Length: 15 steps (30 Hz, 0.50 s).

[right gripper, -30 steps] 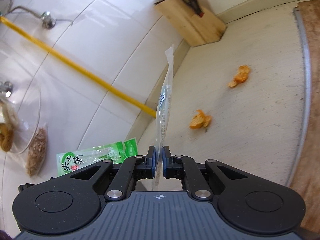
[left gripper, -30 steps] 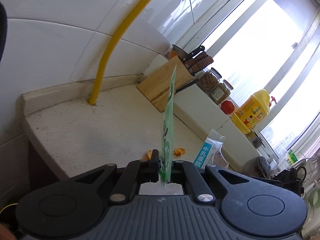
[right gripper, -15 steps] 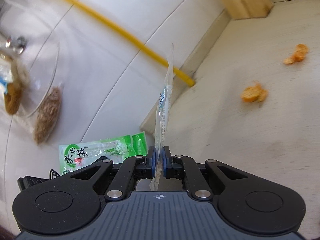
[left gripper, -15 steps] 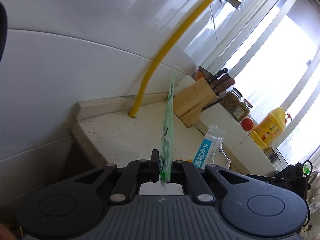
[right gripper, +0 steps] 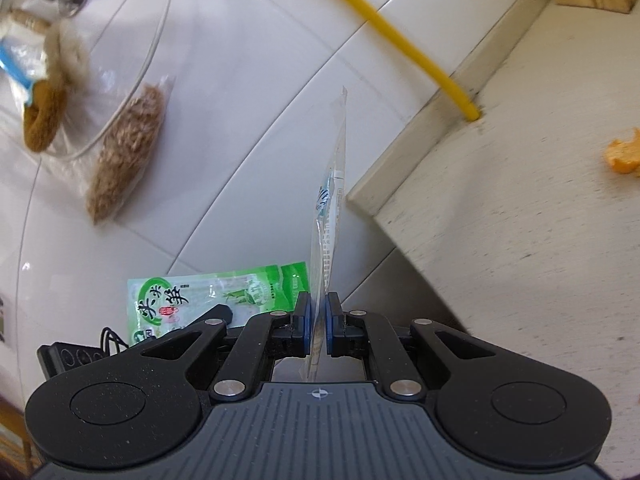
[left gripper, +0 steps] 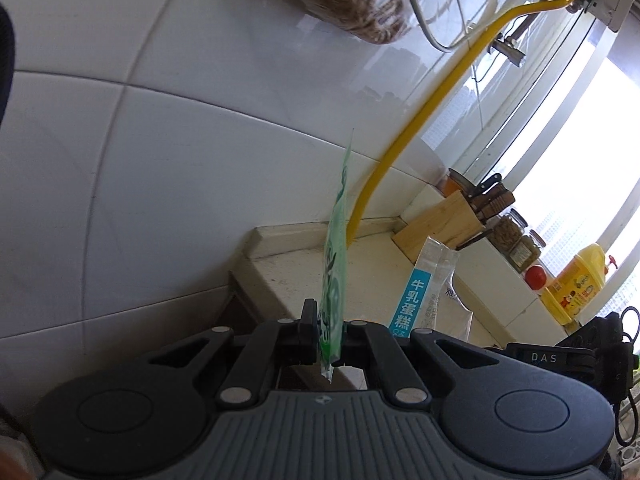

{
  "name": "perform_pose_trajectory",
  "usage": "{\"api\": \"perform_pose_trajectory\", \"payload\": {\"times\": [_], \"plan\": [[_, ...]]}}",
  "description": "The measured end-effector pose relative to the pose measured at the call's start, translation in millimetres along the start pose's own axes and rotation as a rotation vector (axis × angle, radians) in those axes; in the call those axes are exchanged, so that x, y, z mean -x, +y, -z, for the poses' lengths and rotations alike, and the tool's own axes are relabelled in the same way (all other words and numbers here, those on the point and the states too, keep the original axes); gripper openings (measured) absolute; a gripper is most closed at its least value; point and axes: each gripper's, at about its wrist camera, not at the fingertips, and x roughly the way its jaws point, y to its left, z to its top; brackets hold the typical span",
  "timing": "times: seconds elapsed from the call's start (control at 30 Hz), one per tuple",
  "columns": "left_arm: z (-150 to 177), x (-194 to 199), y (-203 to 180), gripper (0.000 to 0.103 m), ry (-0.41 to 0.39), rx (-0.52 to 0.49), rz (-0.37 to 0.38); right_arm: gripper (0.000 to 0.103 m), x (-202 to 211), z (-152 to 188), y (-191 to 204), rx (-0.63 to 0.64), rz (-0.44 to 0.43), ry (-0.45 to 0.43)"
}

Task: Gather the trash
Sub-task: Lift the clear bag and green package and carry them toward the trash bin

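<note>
Both crinkly wrappers (left gripper: pixel 336 264) (right gripper: pixel 328 216) lifted higher

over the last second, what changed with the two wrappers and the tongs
Both tongs pulled back from the counter toward its end by the tiled wall. The knife block shrank into the distance, and only one orange peel remains in view. Nothing was released: the left tongs stay clamped on the green wrapper, the right tongs on the clear wrapper.

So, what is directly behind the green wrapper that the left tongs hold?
Behind the green wrapper, pinched in the left tongs, are white wall tiles, the counter's raised edge and the foot of a yellow pipe. The wrapper covers where they meet.
</note>
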Motion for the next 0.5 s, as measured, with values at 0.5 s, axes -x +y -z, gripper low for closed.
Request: {"api": "perform_pose_trajectory", "payload": {"times": [0.5], "plan": [[18, -1, 8, 0.003, 0.005, -0.081, -0.142, 0.01, -37, 19, 17, 0.039, 0.014, 0.12]]}}
